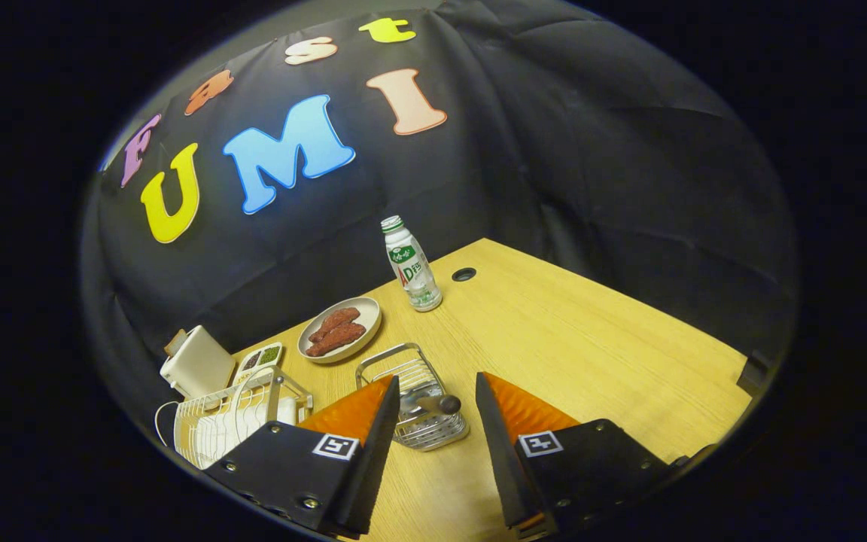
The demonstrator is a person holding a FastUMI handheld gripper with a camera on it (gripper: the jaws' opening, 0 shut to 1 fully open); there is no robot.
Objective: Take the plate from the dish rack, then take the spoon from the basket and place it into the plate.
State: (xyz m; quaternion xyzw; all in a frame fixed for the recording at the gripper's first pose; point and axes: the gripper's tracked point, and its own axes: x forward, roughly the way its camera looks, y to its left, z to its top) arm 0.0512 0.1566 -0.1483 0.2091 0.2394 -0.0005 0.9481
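Observation:
My gripper (pixel 437 379) hangs open above the wooden table (pixel 569 339), with nothing held. A small wire basket (pixel 390 363) stands just ahead of and between the fingers. A spoon (pixel 439 406) rests in it, its dark rounded handle end pointing toward the right finger. Left of the left finger stands a white wire dish rack (pixel 264 382), partly hidden by that finger. A white plate (pixel 217 435) seems to stand upright in its slots.
Beyond the basket lies a beige plate of reddish sausages (pixel 339 329). A plastic bottle (pixel 411 265) stands upright farther back, near a cable hole (pixel 463 274). A white box (pixel 196 363) and a small tray of greens (pixel 260 359) sit behind the rack.

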